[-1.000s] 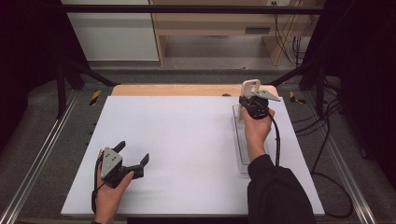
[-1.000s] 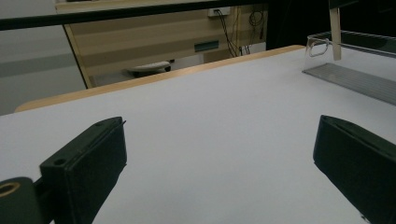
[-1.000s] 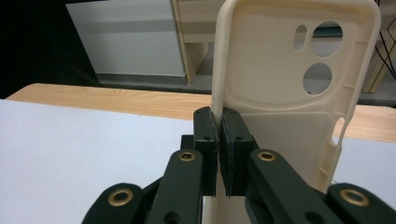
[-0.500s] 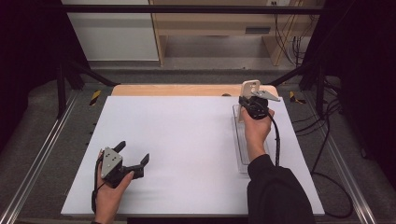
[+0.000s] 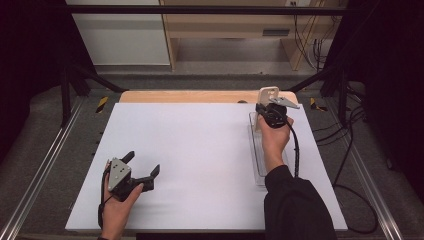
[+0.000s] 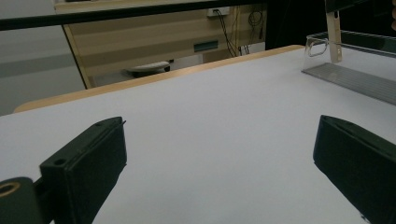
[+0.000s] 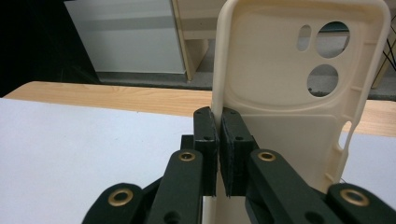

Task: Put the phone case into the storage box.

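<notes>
Pinching the cream phone case (image 7: 299,93) upright by its edge, right gripper (image 7: 218,140); left gripper (image 5: 142,167) gapes wide.

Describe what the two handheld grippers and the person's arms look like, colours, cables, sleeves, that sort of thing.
Both grippers are black. The left gripper carries a grey three-cornered plate on top; its jaws are flat black blocks. The right gripper has the same grey plate, brass-coloured rivets on its black linkage arms, and a black cable trailing down. The right arm wears a black sleeve; the left forearm is bare.
</notes>
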{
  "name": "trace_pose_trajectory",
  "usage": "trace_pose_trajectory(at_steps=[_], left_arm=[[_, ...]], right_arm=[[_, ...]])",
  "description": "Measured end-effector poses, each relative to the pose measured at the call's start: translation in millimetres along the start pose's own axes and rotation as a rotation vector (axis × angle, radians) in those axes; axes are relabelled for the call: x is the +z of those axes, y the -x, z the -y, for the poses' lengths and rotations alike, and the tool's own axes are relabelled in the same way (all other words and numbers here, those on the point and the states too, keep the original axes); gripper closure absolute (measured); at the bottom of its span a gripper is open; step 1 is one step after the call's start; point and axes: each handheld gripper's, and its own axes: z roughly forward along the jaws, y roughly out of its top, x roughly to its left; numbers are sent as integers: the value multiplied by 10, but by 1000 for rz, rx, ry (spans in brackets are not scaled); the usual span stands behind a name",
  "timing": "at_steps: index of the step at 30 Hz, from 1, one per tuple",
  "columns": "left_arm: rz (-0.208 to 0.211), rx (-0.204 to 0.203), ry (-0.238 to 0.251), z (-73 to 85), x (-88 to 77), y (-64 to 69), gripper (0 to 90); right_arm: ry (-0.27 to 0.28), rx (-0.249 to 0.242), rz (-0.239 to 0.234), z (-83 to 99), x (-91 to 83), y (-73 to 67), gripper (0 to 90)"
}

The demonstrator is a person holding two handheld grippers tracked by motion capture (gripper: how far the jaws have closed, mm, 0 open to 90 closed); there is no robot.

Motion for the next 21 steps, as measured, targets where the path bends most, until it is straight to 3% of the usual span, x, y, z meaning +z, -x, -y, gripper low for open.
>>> trace_pose_trajectory(at_steps=[21], left_arm=[[0, 0, -1, 0, 0, -2, 26]], right_arm=[[-12, 3, -12, 31, 46, -7, 863]])
